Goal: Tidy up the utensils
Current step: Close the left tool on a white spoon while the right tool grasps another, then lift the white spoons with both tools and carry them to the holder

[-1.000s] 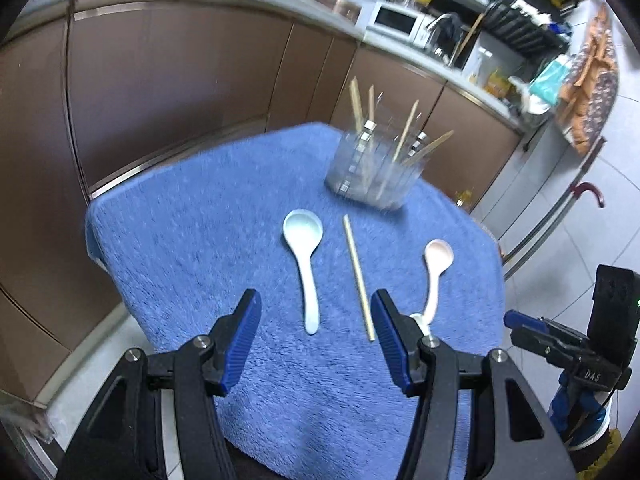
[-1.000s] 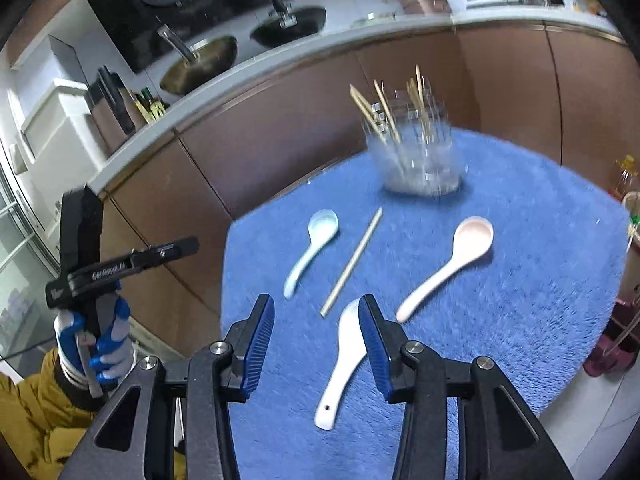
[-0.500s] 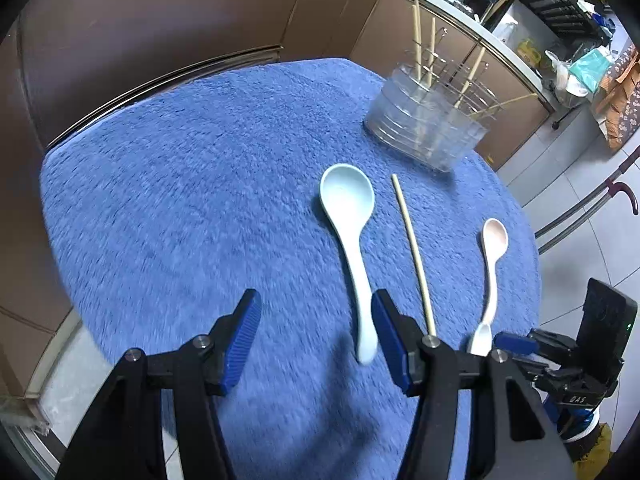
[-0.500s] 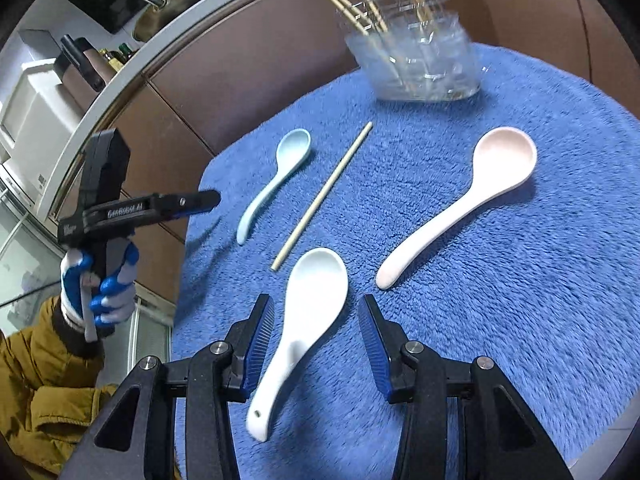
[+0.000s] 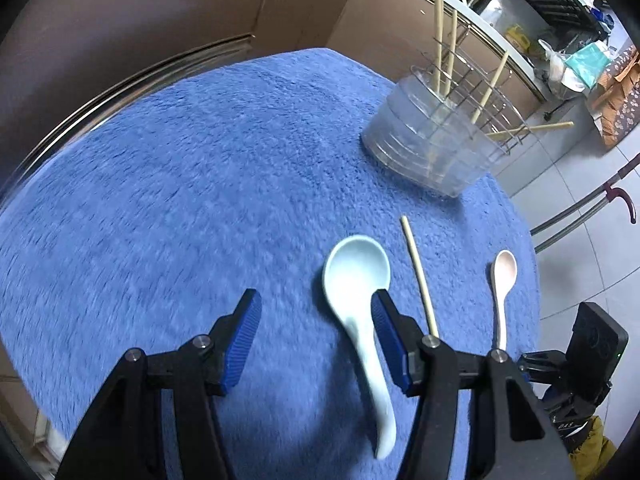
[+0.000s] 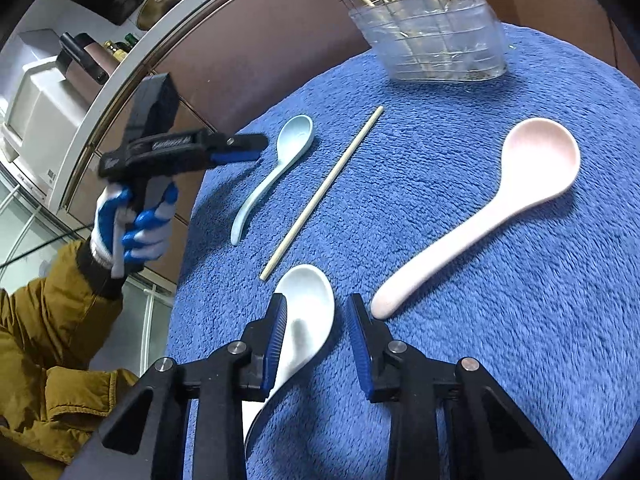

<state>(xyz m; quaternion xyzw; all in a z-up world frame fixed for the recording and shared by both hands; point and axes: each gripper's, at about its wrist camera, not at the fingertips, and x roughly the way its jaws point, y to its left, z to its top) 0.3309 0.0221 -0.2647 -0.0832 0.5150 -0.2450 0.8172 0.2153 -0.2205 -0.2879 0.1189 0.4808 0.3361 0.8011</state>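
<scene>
White soup spoon [image 6: 308,320] lies between the closing right gripper [image 6: 318,334], not yet pinched. Left gripper [image 5: 316,340] hangs released over the pale-blue spoon [image 5: 360,300].

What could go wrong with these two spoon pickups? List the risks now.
1. The right tongs are closing over the white spoon at its bowl, not the handle; the rounded bowl may squirt out or tip.
2. On the left tongs, one finger sits right against the pale blue spoon, off-centre, so closing could push it into the loose chopstick.
3. The thick blue towel may snag low fingertips.
</scene>
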